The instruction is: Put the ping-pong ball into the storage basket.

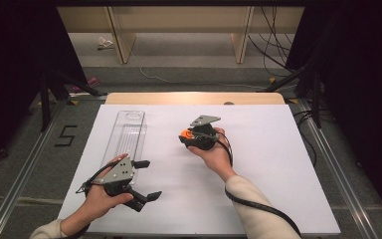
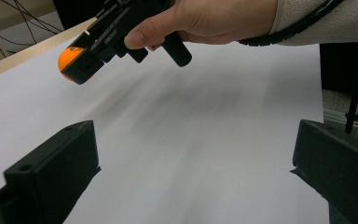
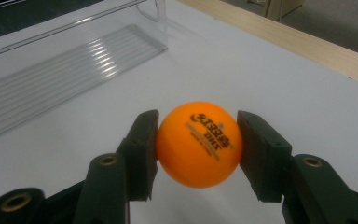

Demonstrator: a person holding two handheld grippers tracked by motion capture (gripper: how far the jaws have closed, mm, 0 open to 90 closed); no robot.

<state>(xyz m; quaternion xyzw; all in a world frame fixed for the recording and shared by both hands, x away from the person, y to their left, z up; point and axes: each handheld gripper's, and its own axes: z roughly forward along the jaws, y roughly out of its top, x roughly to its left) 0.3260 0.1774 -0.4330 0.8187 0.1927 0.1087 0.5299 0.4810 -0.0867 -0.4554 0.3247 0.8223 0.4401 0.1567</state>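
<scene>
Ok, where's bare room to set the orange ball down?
The white board is bare right of the right gripper holding the orange ball. The clear tray lies empty too. Tighter at near left, around the open left gripper.

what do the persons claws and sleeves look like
Each hand holds a black two-jaw claw, the left claw and the right claw, each with a grey three-cornered plate on top. The jaws are blocky, with flat pads and round brass-ringed holes farther back. A ribbed black cable trails along the right forearm. The sleeves are cream, soft fabric.
</scene>
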